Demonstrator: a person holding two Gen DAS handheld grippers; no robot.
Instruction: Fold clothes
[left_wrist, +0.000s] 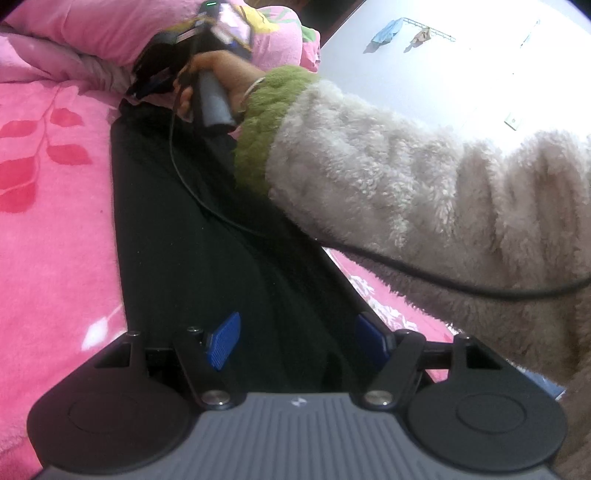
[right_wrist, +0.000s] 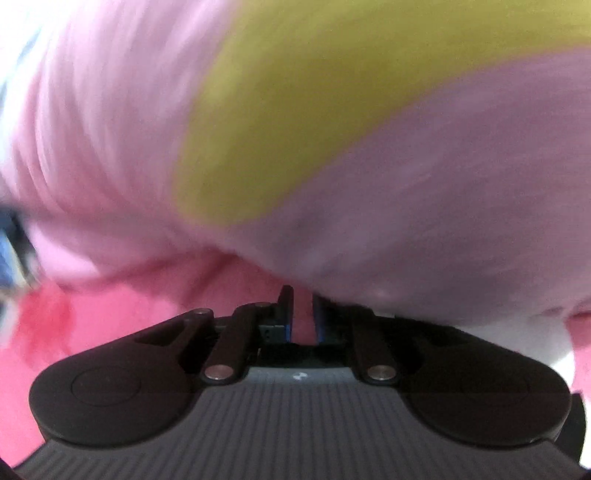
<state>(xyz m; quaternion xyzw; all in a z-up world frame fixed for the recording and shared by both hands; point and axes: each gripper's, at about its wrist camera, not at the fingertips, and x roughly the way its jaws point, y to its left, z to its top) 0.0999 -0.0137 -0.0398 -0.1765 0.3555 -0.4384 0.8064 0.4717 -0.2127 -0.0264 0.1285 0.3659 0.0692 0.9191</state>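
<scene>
Pink bedding (left_wrist: 55, 206) with a red leaf print fills the left of the left wrist view, and a white wall (left_wrist: 461, 74) takes the upper right, with a rack (left_wrist: 424, 31) high up carrying a blue cloth (left_wrist: 388, 32) and a tan one (left_wrist: 419, 38). Down the middle of the frame runs the black garment (left_wrist: 207, 251), a long dark strip laid flat on the bedding, narrow at the upper centre and widening toward the bottom. At the bottom centre the left gripper (left_wrist: 299, 339) stands wide, its blue pads (left_wrist: 223, 339) well apart, the garment lying between and beneath them, nothing clamped. At the upper centre a hand (left_wrist: 218, 74) grips the handle of the right gripper (left_wrist: 155, 79), whose tip sits at the garment's far end against a pink pillow (left_wrist: 110, 33); its jaw state can't be read from here. A fluffy cream sleeve (left_wrist: 406, 192) with a green cuff crosses the right half, and a black cable (left_wrist: 424, 275) trails under it across the garment.

Over to the right wrist view, and it's heavily blurred: a pink pillow (right_wrist: 443, 184) with a yellow patch fills the top and middle, darker pink bedding (right_wrist: 74, 325) at the lower left. At the lower centre the right gripper (right_wrist: 301, 314) is narrow, its fingers (right_wrist: 286, 306) nearly together with a slim gap showing pink; whether any black fabric is pinched, I can't tell.
</scene>
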